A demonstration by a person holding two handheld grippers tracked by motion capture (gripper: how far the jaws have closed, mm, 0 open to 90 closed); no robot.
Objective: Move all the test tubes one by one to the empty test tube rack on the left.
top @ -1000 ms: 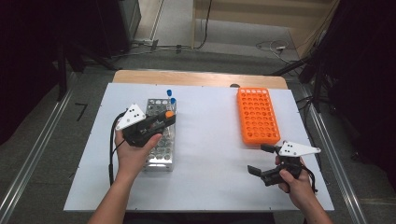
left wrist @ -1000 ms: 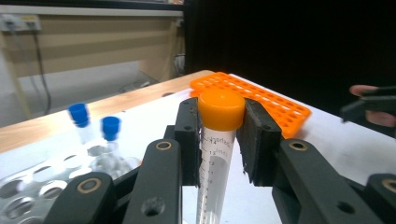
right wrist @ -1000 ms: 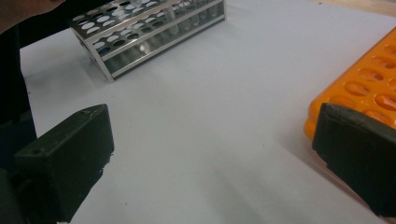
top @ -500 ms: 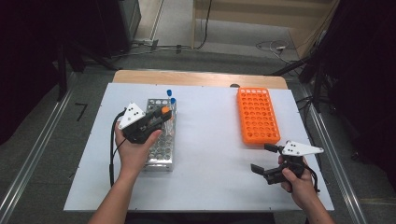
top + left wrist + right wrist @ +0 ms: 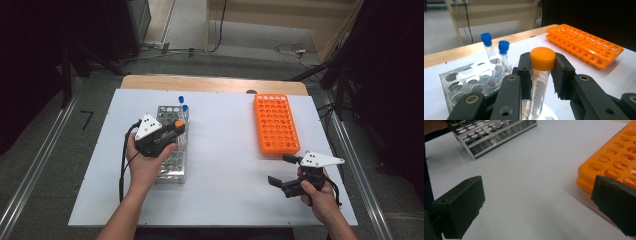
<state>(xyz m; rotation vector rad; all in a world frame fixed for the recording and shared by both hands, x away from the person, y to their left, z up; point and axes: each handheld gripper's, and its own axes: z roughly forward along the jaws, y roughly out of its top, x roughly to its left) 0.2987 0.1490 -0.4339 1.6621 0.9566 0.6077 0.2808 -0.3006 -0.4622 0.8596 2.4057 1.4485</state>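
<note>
Table: white, centre frame
Metal rack: two blue-capped tubes
Orange rack: empty
Left gripper: clamps orange-capped tube, upright
Right gripper: jaws wide apart, lower right

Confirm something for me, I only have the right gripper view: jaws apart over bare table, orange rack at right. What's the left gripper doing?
Observer: The left gripper is shut on an orange-capped tube, held upright just below the cap.
Operator: Is it over the metal rack?
Observer: Yes, the high view puts it above the right side of the metal rack.
Operator: Anything else in that rack?
Observer: Two blue-capped tubes stand at its far end; I cannot tell about the other holes.
Operator: Orange rack loaded?
Observer: From above, the orange rack looks empty.
</note>
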